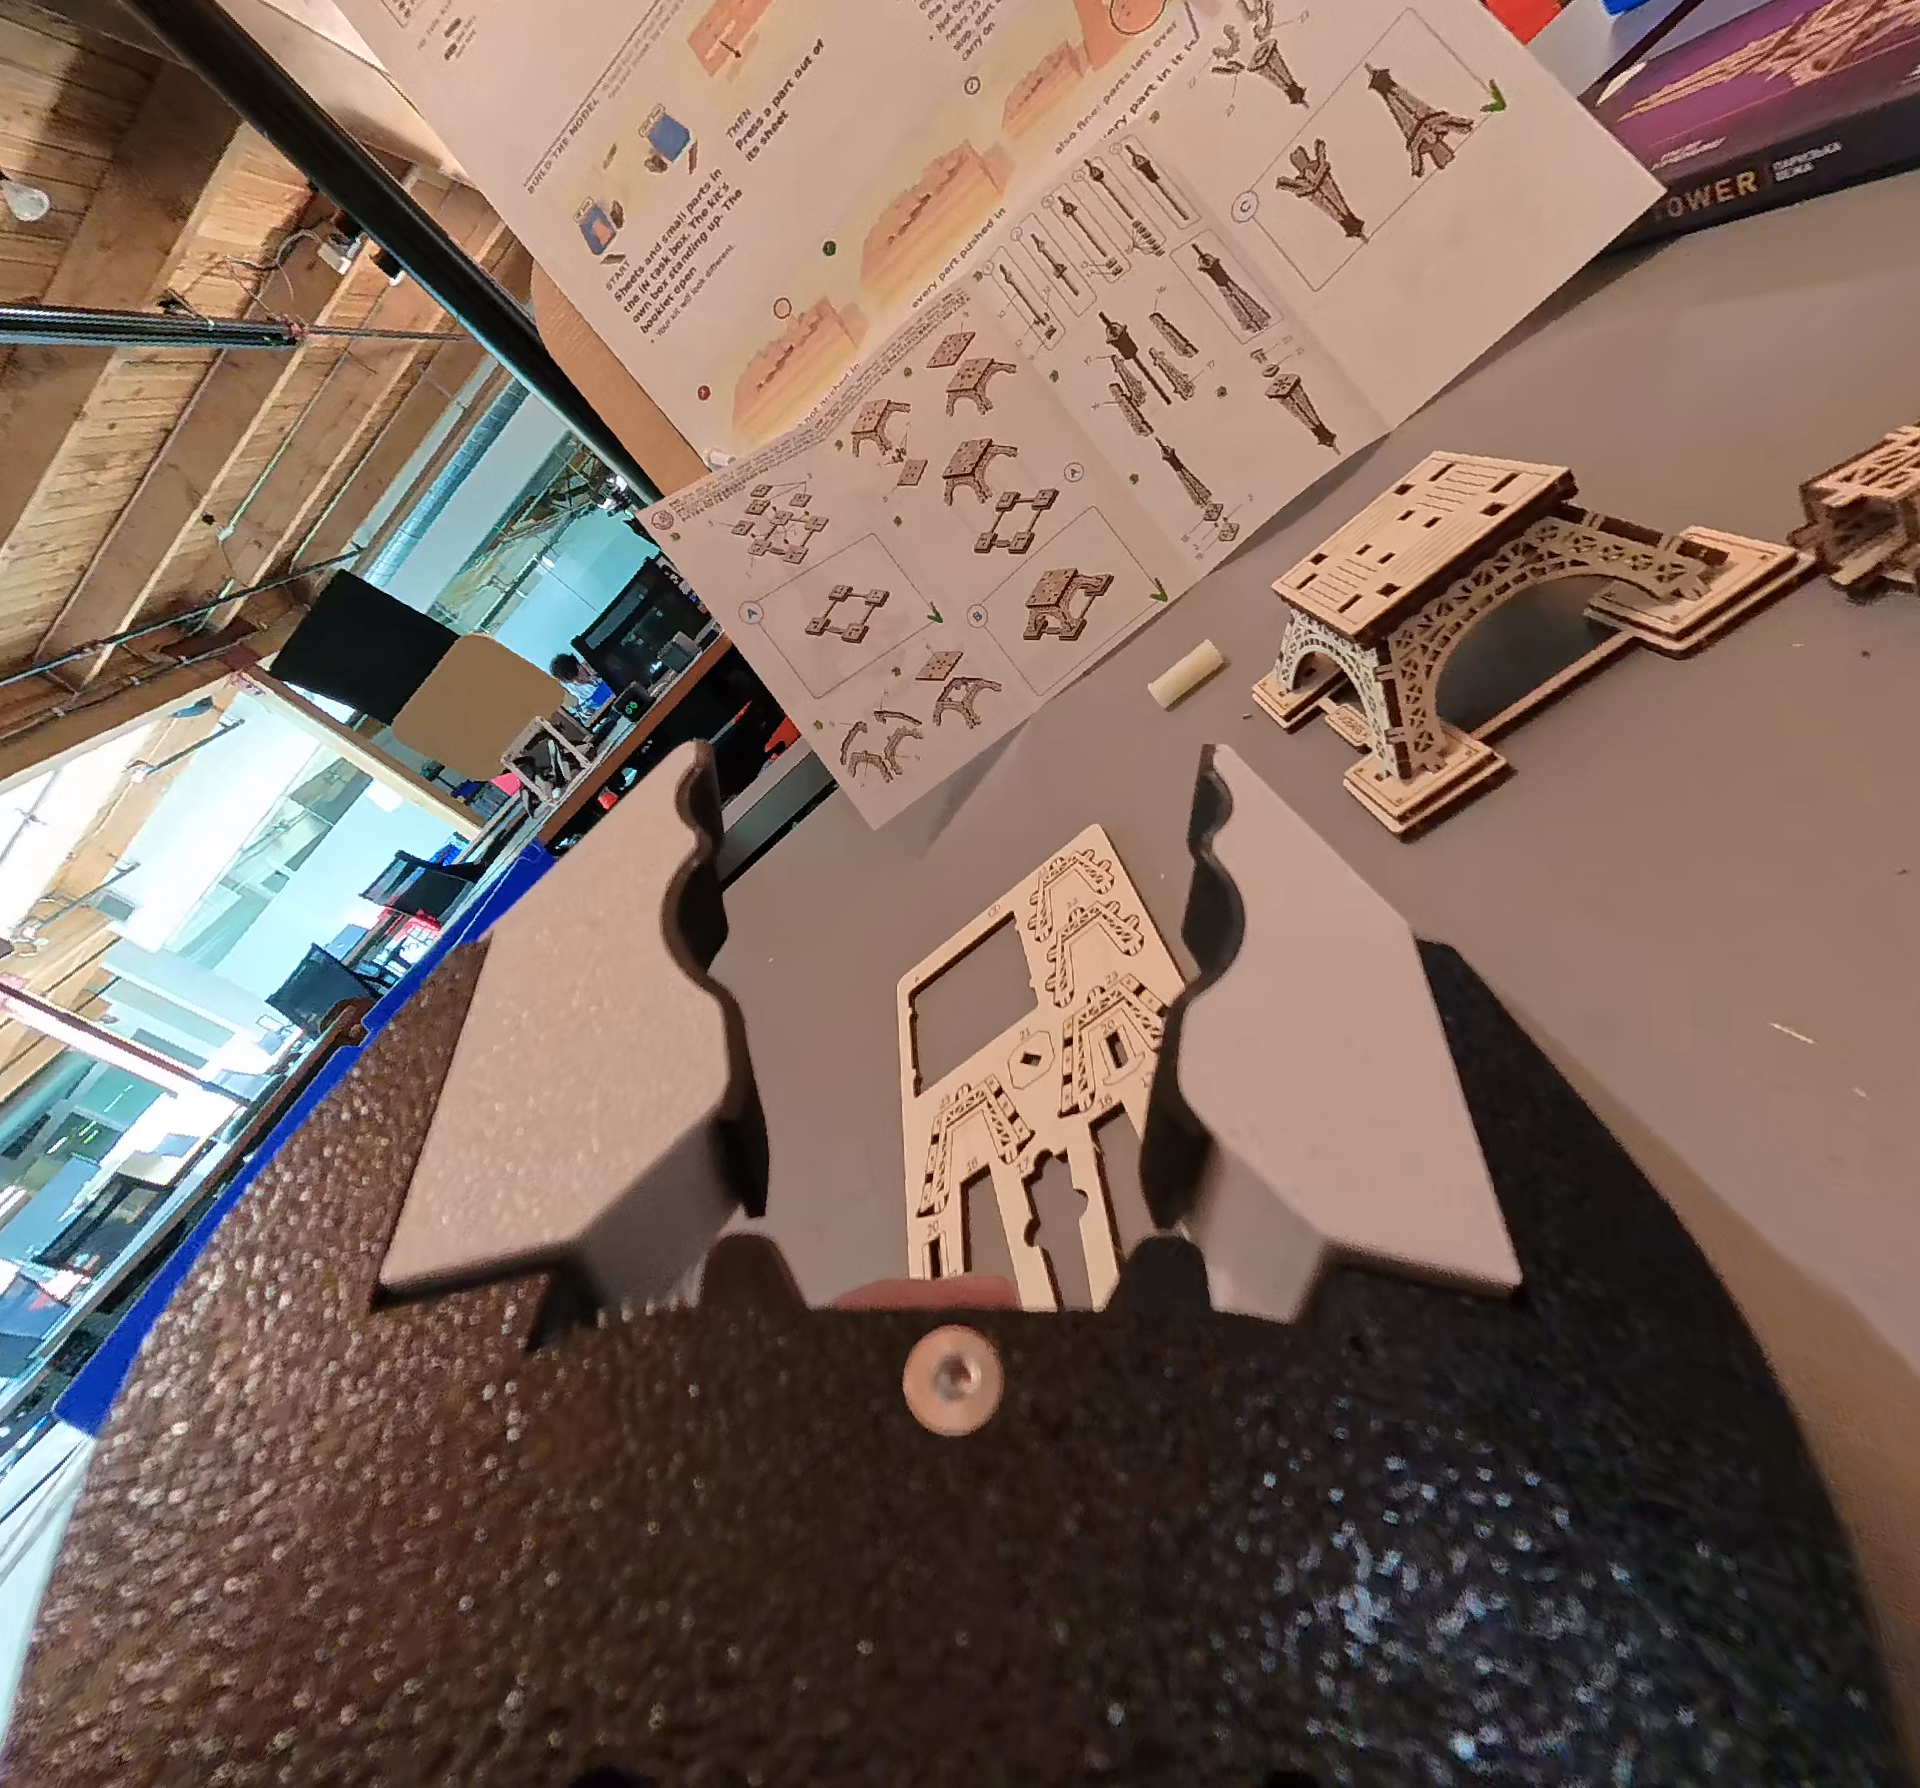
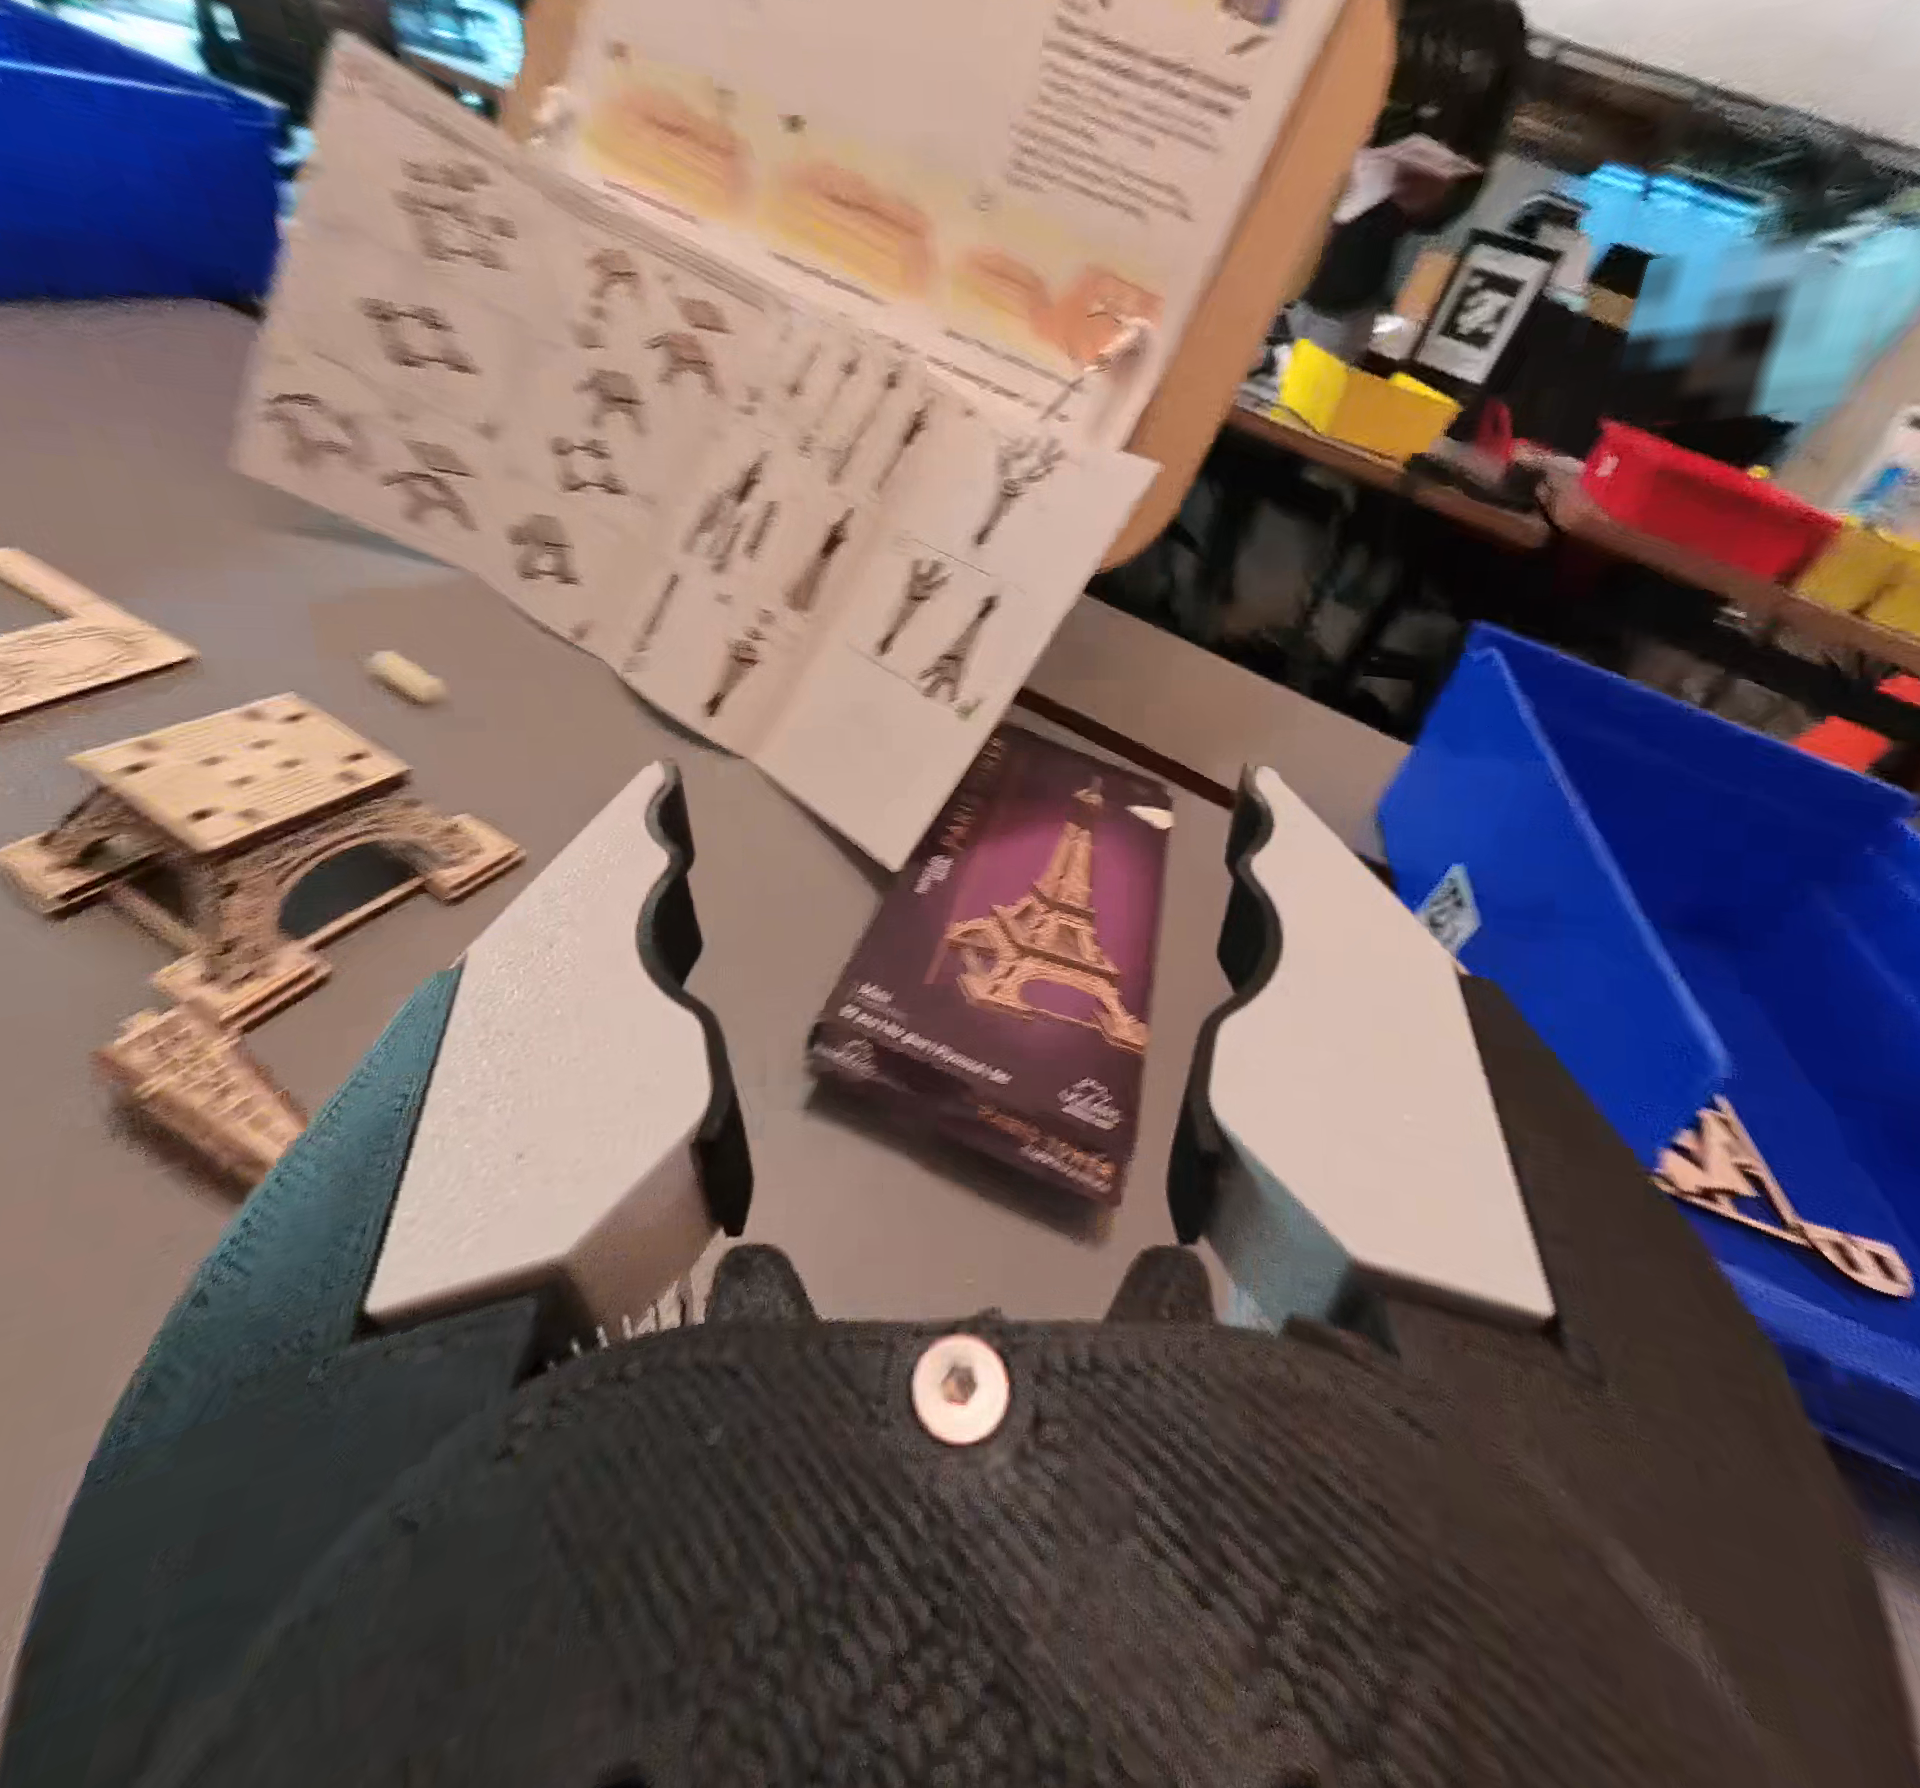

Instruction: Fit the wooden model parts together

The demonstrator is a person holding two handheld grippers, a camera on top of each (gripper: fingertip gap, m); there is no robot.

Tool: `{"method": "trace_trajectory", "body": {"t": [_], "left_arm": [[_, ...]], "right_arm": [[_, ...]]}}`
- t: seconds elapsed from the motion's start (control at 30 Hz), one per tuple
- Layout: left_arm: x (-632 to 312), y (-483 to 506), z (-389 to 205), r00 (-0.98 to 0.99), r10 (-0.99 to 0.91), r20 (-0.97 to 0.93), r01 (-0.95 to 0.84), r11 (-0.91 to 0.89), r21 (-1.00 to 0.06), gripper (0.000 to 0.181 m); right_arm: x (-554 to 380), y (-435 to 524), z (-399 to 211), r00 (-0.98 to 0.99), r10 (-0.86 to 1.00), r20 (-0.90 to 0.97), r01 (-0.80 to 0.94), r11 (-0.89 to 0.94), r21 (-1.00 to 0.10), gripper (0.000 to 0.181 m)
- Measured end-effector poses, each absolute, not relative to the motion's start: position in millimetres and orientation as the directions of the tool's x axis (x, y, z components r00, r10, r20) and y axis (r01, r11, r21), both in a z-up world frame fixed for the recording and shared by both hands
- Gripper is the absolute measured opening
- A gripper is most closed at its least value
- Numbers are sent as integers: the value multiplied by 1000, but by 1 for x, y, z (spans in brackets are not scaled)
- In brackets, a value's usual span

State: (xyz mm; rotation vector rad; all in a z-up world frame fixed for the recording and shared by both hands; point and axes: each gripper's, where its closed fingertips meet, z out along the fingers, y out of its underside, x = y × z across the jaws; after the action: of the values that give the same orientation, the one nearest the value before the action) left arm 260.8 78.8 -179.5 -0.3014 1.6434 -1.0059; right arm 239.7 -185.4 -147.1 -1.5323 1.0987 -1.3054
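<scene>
My left gripper (image 1: pixel 956 793) is open above a thin wooden parts sheet (image 1: pixel 1023 1073) that lies flat on the grey table (image 1: pixel 1662 1011), between the fingers and close to the right one. The built wooden tower base (image 1: pixel 1444 616) with arches stands to the right; it also shows in the right wrist view (image 2: pixel 249 834). A tapered wooden tower section (image 2: pixel 197 1084) lies in front of the base and shows at the right edge of the left wrist view (image 1: pixel 1870 523). My right gripper (image 2: pixel 956 803) is open and empty above the purple kit box (image 2: pixel 1018 969).
An instruction sheet (image 1: pixel 1039 450) leans on a cardboard stand (image 2: pixel 1247 304) at the back of the table. A small white cylinder (image 1: pixel 1187 673) lies near it. A blue bin (image 2: pixel 1683 990) at the right holds a wooden offcut (image 2: pixel 1766 1208). The right wrist view is blurred.
</scene>
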Motion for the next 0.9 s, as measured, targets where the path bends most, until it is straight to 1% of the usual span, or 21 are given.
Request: {"method": "trace_trajectory", "body": {"t": [0.03, 0.07, 0.1, 0.13, 0.17, 0.23, 0.27, 0.33, 0.4, 0.47, 0.6, 0.67, 0.83, 0.9], "left_arm": [[261, 79, -180, -336, -656, -676, 301, 605, -737, 89], [261, 79, -180, -334, -655, -678, 301, 607, -735, 89], [261, 78, -180, -334, -653, -679, 301, 609, -734, 89], [261, 78, -181, -335, -650, -682, 302, 612, -731, 89], [261, 77, -182, -335, -646, -686, 301, 616, -727, 89], [263, 76, -182, -326, -635, -700, 303, 632, -714, 89], [263, 76, -182, -319, -629, -709, 307, 639, -705, 89], [262, 76, -181, -308, -621, -720, 320, 645, -693, 88], [261, 76, -180, -304, -618, -725, 329, 646, -689, 88], [261, 77, -178, -298, -625, -722, 328, 643, -692, 88], [261, 78, -177, -294, -634, -715, 326, 637, -699, 88], [260, 77, -176, -290, -629, -721, 333, 640, -692, 88], [259, 78, -175, -274, -624, -732, 340, 649, -680, 87], [260, 79, -175, -274, -628, -728, 337, 647, -685, 86]], "right_arm": [[235, -178, -151, 115, -958, 261, -108, -273, -956, 106], [230, -170, -153, 161, -955, 248, -97, -266, -959, 106], [226, -164, -153, 194, -948, 252, -73, -270, -960, 98], [223, -165, -150, 183, -943, 278, -38, -290, -956, 88], [223, -172, -145, 142, -938, 317, 0, -320, -947, 84], [225, -190, -146, 52, -900, 432, -12, -433, -901, 78], [225, -201, -148, 4, -876, 481, -38, -481, -876, 81], [224, -213, -150, -52, -857, 512, -81, -508, -858, 83], [223, -211, -144, -70, -876, 477, -63, -473, -879, 83], [221, -209, -139, -91, -896, 435, -35, -434, -900, 76], [226, -209, -153, -75, -876, 477, -101, -469, -877, 81], [225, -207, -152, -70, -873, 482, -90, -476, -875, 78], [224, -202, -150, -38, -928, 371, -51, -369, -928, 72], [224, -200, -149, -34, -928, 370, -47, -368, -929, 70]]}}
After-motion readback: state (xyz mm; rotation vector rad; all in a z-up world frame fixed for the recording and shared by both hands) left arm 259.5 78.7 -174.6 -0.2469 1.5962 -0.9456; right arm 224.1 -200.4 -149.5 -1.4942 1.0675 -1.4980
